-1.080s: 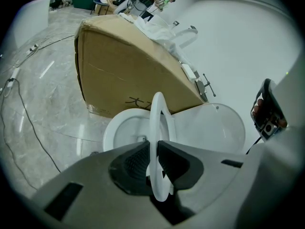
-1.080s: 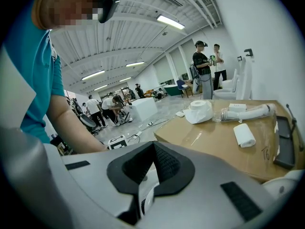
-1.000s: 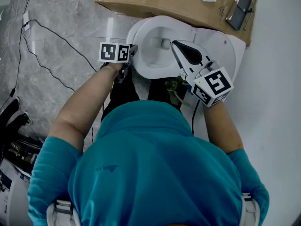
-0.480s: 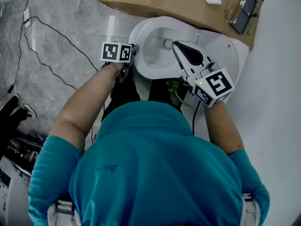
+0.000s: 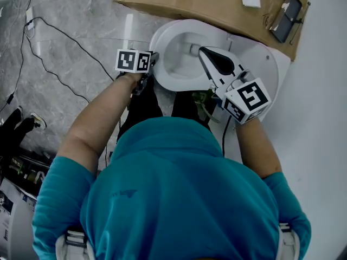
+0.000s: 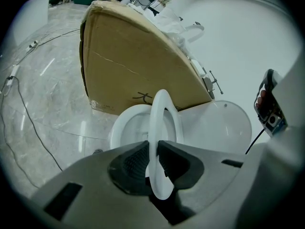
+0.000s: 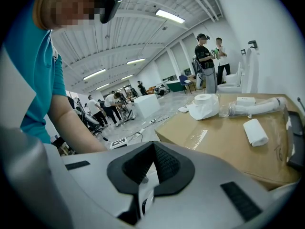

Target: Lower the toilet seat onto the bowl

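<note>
A person [image 5: 173,188] in a teal shirt is leaning over a white ceramic toilet bowl [image 6: 125,128]. The left gripper [image 6: 152,147] is clamping its dark fingers on the front edge of the white plastic ring-shaped toilet seat [image 6: 153,123], which is standing raised on edge above the bowl, between it and the round white lid [image 6: 214,128]. The right gripper [image 7: 153,147] is hovering with fingers pressed together, holding nothing.

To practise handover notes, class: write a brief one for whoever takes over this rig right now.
Left claw: shut on the toilet seat, which stands raised, edge-on, above the bowl.
Right claw: shut, empty, beside the bowl.
Lid: open, tipped back.
Done: seat gripped.
Left: lower the seat flat onto the bowl, then release.
</note>
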